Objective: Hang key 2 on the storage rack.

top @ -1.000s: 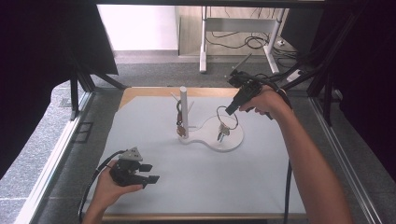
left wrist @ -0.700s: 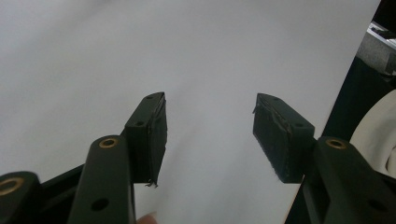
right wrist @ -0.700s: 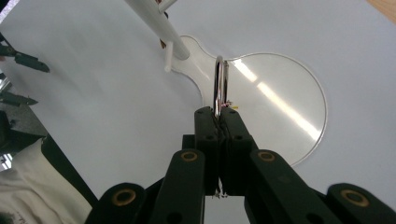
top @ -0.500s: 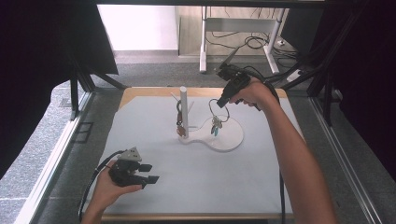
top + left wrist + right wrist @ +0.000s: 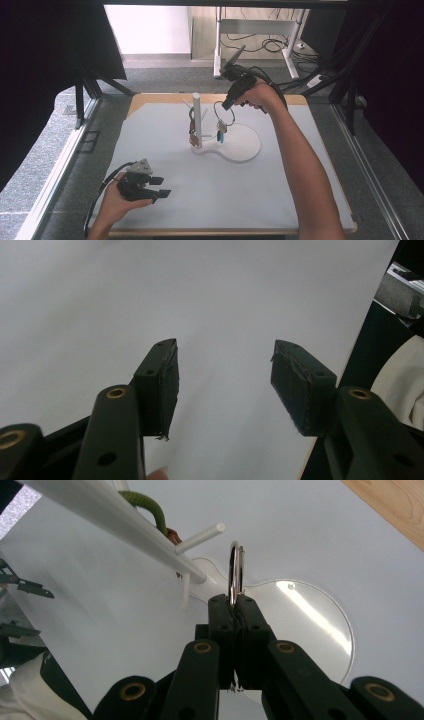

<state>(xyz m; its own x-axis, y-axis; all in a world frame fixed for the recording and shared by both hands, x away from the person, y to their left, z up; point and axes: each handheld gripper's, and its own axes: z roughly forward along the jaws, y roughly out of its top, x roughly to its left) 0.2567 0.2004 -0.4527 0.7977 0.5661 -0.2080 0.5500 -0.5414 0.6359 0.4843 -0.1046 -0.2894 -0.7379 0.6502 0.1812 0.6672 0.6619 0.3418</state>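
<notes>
Overhead, the right tool (image 5: pixel 226 106) holds a key ring (image 5: pixel 223 114) with dangling keys beside the white peg stand (image 5: pixel 197 120), upper centre; its own view shows jaws clamped on the ring. Lower left, the left tool (image 5: pixel 223 382) gapes empty above the table (image 5: pixel 240 190).

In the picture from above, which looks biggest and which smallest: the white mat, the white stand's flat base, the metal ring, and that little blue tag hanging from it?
1. White mat
2. Stand's flat base
3. Metal ring, pinched by the right gripper
4. Blue tag

The ring is lifted slightly nearer the camera, but the gaps are plain.
</notes>
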